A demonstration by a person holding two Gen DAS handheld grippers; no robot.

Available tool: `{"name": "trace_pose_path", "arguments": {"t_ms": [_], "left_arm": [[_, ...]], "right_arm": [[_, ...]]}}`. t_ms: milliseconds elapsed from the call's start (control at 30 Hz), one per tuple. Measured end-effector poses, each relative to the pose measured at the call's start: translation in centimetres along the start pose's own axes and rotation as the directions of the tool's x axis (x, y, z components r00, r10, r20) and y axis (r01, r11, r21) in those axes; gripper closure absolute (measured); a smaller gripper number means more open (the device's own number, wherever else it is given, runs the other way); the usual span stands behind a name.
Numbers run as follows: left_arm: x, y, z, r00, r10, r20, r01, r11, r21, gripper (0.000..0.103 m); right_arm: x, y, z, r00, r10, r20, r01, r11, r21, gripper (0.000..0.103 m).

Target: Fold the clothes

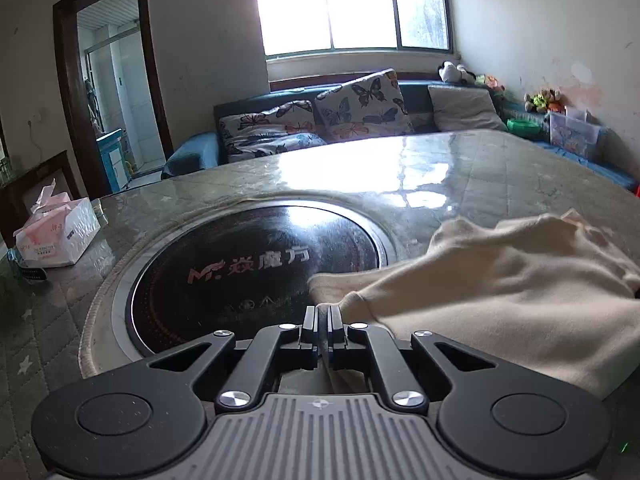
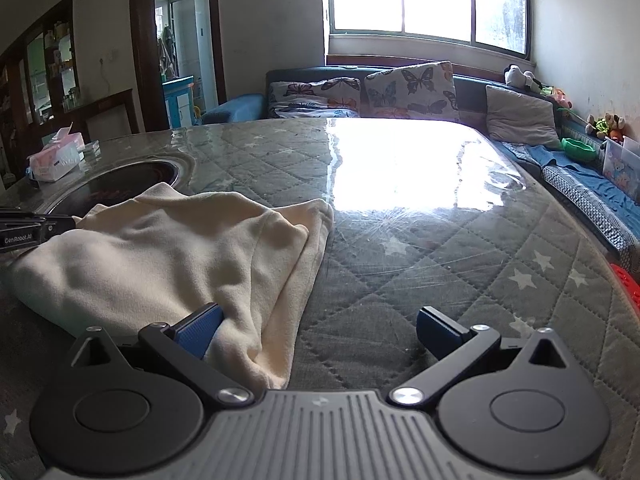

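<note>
Only one cream garment (image 2: 168, 256) lies crumpled on the quilted table (image 2: 440, 280); left gripper (image 1: 322, 312) pinches its near edge; right gripper (image 2: 316, 330) gapes beside its hem; far tabletop bare.

Soft, matt cream cloth garment (image 2: 168, 256) lies on a quilted table cover (image 2: 440, 280) under glossy clear film; the round hob (image 1: 248, 268) is shiny black glass.

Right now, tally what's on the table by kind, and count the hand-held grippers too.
Cream garment: 1
Tissue pack: 1
Built-in round cooktop: 1
Hand-held grippers: 2, left hand-held gripper shut on the garment's edge, right hand-held gripper open
Total: 5
</note>
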State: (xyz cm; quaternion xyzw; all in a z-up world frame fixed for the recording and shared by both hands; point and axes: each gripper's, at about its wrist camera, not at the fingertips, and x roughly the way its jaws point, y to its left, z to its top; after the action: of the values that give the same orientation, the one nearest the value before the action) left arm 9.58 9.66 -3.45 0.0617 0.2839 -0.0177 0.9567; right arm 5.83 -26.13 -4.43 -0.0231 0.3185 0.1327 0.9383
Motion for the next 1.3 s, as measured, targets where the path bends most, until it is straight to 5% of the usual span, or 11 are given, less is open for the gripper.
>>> {"name": "trace_pose_path", "arguments": {"t_ms": [167,367,567,700,900,1167,1300], "left_arm": [[-0.6,0.1,0.6,1.000,-0.020,-0.008,0.020,1.000,-0.015,0.092],[-2.4,-0.4,2.2,0.998,-0.066,0.024,0.067,0.996,-0.050,0.054],[-2.1,-2.8,2.5,0.989,-0.150,0.008,0.150,0.988,-0.024,0.052],[-1.7,-4.1,2.1,0.983,-0.181,-0.017,0.180,0.984,-0.012,0.036],[-1.0,-4.7,1.4,0.984,-0.178,-0.033,0.178,0.984,0.006,0.016],[-0.5,-4.3,0.7,0.983,-0.176,-0.043,0.175,0.984,-0.020,0.007],[-0.2,-4.2,0.6,0.983,-0.176,-0.042,0.175,0.984,-0.033,0.005]], "right_arm": [[0.0,0.1,0.1,1.000,-0.006,-0.002,0.006,1.000,-0.006,0.000],[-0.4,0.3,1.2,1.000,0.000,-0.009,0.000,1.000,0.001,0.000],[0.4,1.2,4.6,0.999,-0.025,0.031,0.028,0.993,-0.114,0.000],[2.7,1.7,6.1,0.999,-0.046,0.028,0.050,0.984,-0.169,0.000],[6.2,2.0,6.0,0.977,-0.211,-0.003,0.204,0.947,-0.249,0.000],[5.6,3.4,6.2,0.972,-0.224,0.065,0.233,0.937,-0.259,0.000],[5.3,4.8,7.4,0.990,-0.121,0.068,0.136,0.942,-0.308,0.000]]}}
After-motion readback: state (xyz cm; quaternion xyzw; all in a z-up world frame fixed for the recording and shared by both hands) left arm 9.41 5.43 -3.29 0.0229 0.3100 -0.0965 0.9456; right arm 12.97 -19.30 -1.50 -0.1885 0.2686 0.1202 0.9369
